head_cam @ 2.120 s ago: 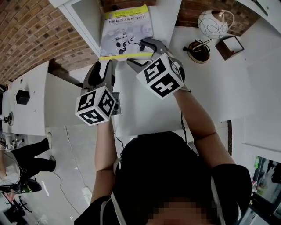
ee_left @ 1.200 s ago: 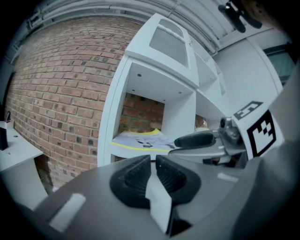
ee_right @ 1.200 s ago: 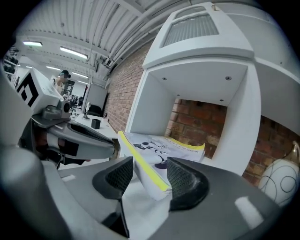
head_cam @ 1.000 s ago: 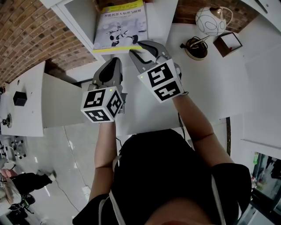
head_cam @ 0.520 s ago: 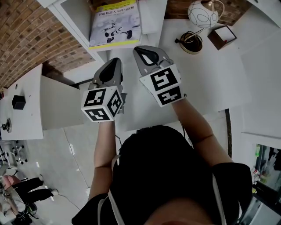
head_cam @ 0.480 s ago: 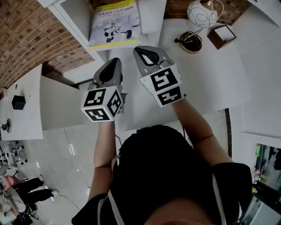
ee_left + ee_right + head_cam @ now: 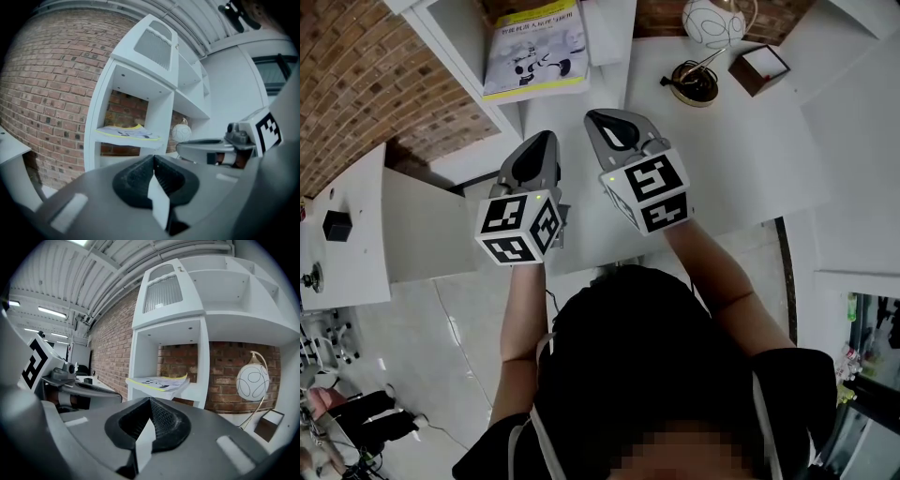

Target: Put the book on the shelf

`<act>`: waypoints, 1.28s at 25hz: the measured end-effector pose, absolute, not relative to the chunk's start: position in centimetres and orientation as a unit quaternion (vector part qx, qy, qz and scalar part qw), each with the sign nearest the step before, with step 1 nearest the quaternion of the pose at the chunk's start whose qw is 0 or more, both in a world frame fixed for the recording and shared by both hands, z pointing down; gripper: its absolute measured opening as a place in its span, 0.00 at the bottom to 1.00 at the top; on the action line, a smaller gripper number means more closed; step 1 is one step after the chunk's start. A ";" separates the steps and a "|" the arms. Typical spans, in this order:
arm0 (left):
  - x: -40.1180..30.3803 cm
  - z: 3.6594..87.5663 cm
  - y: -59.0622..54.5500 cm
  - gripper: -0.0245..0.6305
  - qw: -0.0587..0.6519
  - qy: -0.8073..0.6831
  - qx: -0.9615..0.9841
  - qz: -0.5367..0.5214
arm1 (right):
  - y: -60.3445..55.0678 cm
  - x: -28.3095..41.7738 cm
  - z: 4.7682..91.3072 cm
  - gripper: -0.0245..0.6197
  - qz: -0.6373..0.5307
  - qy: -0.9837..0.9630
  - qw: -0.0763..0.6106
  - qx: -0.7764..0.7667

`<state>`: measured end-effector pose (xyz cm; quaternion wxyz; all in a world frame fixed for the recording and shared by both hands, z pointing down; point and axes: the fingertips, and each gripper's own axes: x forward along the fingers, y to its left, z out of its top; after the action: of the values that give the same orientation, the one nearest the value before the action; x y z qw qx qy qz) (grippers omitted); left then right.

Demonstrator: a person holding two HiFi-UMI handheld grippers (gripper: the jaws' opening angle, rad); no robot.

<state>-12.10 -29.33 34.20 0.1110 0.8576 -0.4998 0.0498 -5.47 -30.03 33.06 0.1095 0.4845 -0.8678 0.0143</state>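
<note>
The book (image 7: 534, 52), white with a yellow edge, lies flat on the lowest shelf of the white unit (image 7: 464, 42); nothing touches it. It also shows in the left gripper view as the book (image 7: 126, 132) and in the right gripper view as the book (image 7: 159, 380). My left gripper (image 7: 542, 141) hangs over the white desk in front of the shelf, jaws shut and empty. Beside it, my right gripper (image 7: 605, 117) is also shut on nothing. Both sets of pads meet in their own views: left gripper (image 7: 153, 161), right gripper (image 7: 150, 404).
A round white lamp (image 7: 710, 14) stands on the desk (image 7: 741, 159) right of the shelf, with a dark dish (image 7: 694, 82) and a brown box (image 7: 759, 67) near it. A brick wall (image 7: 366, 84) runs behind. A small black box (image 7: 336, 225) sits on the left table.
Both grippers have drawn back from the shelf toward the person. The right gripper's jaws, apart a second ago, are now together, and it has rolled. The book stays on the shelf.
</note>
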 end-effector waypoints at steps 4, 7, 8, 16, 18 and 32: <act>-11.7 34.6 -28.4 0.05 0.115 -0.492 0.862 0.051 | -28.9 -5.3 33.8 0.03 0.030 -0.866 0.109 0.487; -11.5 35.2 -27.9 0.05 0.119 -0.485 0.865 0.056 | -28.2 -5.5 34.3 0.03 0.037 -0.866 0.109 0.487; -11.3 35.4 -27.7 0.05 0.120 -0.483 0.865 0.058 | -28.1 -5.6 34.5 0.03 0.039 -0.866 0.108 0.487; -10.7 36.4 -26.5 0.05 0.127 -0.472 0.870 0.066 | -26.9 -5.6 35.3 0.03 0.063 -0.864 0.097 0.489; -10.8 36.5 -26.4 0.05 0.129 -0.471 0.870 0.066 | -26.8 -5.8 35.4 0.03 0.068 -0.865 0.096 0.487; -11.8 36.9 -26.5 0.05 0.138 -0.476 0.866 0.063 | -26.7 -6.9 36.1 0.03 0.082 -0.871 0.092 0.476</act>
<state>-11.78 -26.52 36.90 0.1381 0.8663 -0.4759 0.0634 -6.95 -26.65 36.06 0.0923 0.4761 -0.8707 0.0817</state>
